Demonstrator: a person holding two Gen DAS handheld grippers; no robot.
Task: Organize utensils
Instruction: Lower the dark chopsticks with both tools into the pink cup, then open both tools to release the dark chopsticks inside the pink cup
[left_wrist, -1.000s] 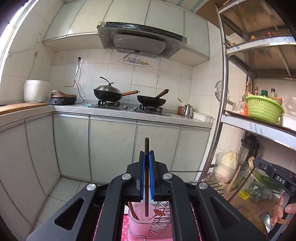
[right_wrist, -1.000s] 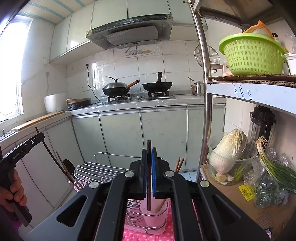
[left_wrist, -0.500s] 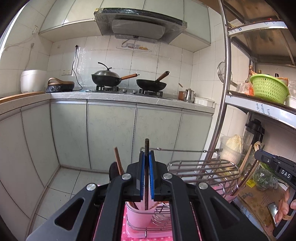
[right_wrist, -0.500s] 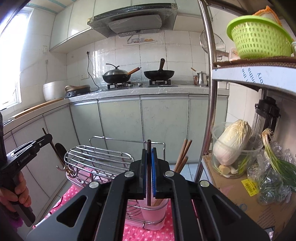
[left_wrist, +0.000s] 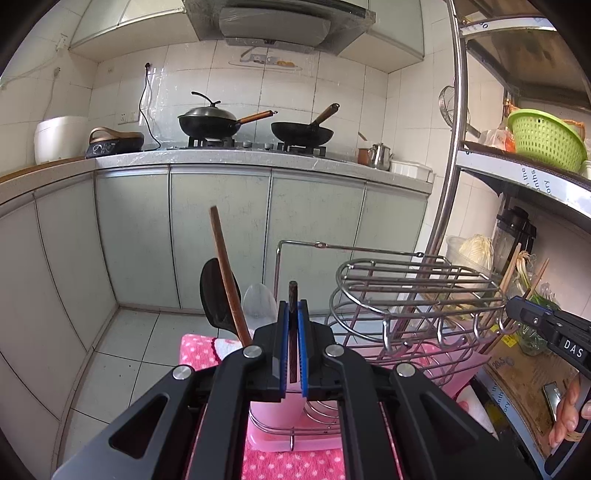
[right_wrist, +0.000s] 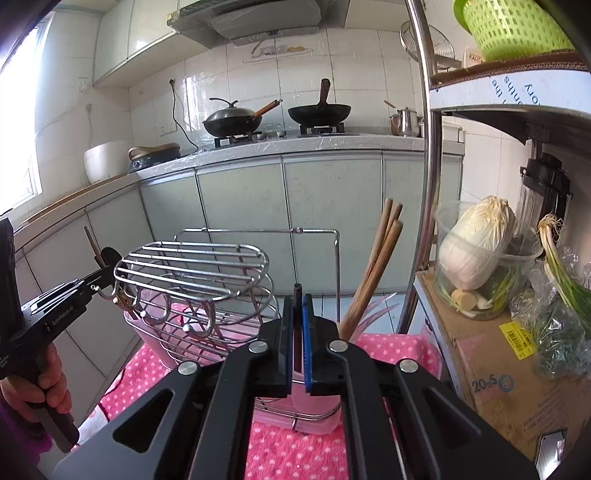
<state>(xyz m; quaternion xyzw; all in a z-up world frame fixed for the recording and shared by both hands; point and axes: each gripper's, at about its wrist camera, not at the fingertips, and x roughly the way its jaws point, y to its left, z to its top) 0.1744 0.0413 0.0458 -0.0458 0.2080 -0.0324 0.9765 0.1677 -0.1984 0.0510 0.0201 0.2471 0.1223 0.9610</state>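
Observation:
My left gripper (left_wrist: 292, 308) is shut on a dark wooden chopstick (left_wrist: 293, 332), upright over a pink utensil cup (left_wrist: 275, 421) at the left end of a wire dish rack (left_wrist: 413, 291). That cup holds a black spatula (left_wrist: 213, 291), a wooden handle (left_wrist: 226, 273) and a white spoon (left_wrist: 258, 301). My right gripper (right_wrist: 297, 312) is shut on another dark chopstick (right_wrist: 297, 332) above the pink cup (right_wrist: 314, 410) at the rack's right end (right_wrist: 207, 266), where several wooden chopsticks (right_wrist: 373, 273) stand.
The rack sits on a pink dotted cloth (right_wrist: 295, 454). A steel shelf post (right_wrist: 424, 166) stands right of it, with a cabbage tub (right_wrist: 476, 254) and a cardboard box (right_wrist: 509, 376). Kitchen cabinets (left_wrist: 221, 236) and woks (left_wrist: 210, 123) lie behind.
Both grippers have dropped and tilted down toward the rack. The rack and pink cups now stand higher and larger in both views. Each gripper still holds its chopstick.

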